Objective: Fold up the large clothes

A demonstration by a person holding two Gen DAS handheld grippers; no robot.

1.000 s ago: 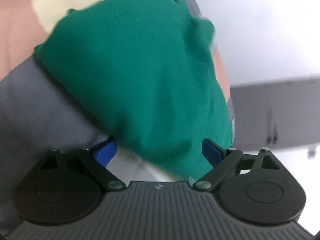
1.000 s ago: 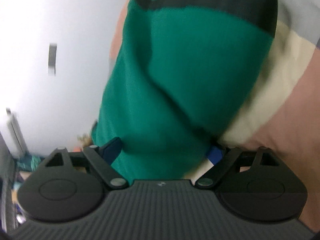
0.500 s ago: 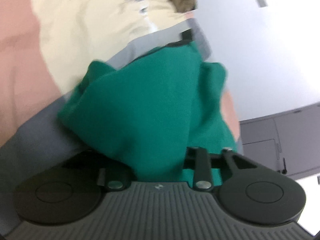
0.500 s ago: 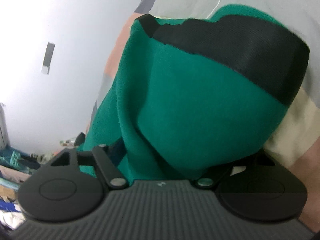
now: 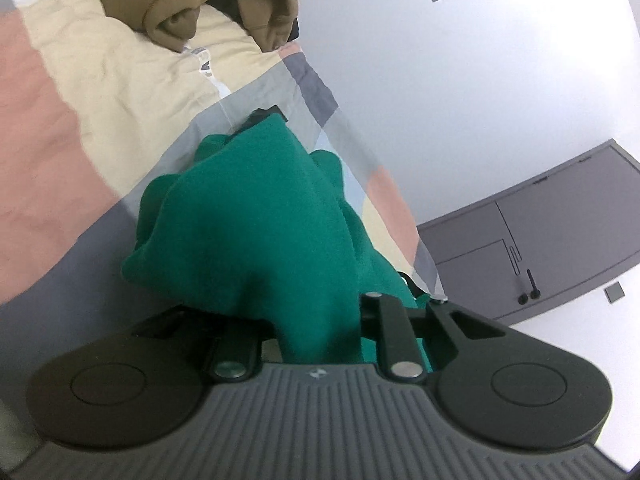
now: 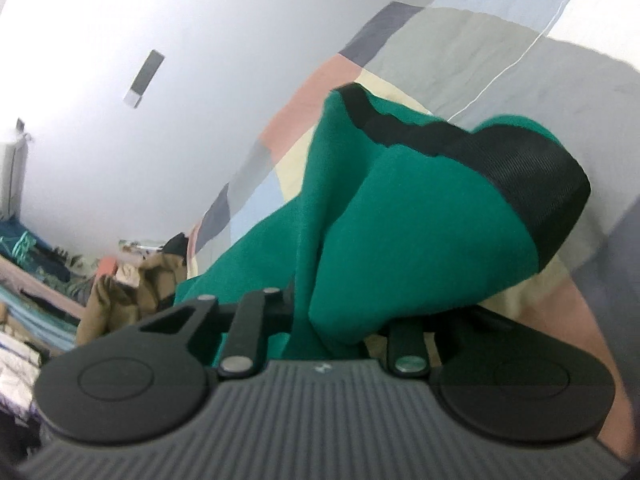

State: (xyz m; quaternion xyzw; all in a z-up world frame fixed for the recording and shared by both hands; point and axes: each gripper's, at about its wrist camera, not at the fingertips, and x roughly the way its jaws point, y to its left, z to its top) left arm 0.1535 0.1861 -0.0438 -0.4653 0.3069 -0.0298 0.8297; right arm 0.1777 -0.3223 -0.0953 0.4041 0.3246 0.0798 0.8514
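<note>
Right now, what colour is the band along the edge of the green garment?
Black, on the green garment; the band shows best in the right wrist view.

- Green garment (image 5: 256,232): knit fabric, deep green, bunched into loose folds and raised off the patchwork bedcover (image 5: 100,128); near end gathered to a narrow neck, far end draped down onto the cover.
- Same green garment (image 6: 420,232), right wrist view: broad black ribbed band (image 6: 532,184) along its far upper edge; body creased in a deep vertical fold, left part trailing down toward the cover.
</note>
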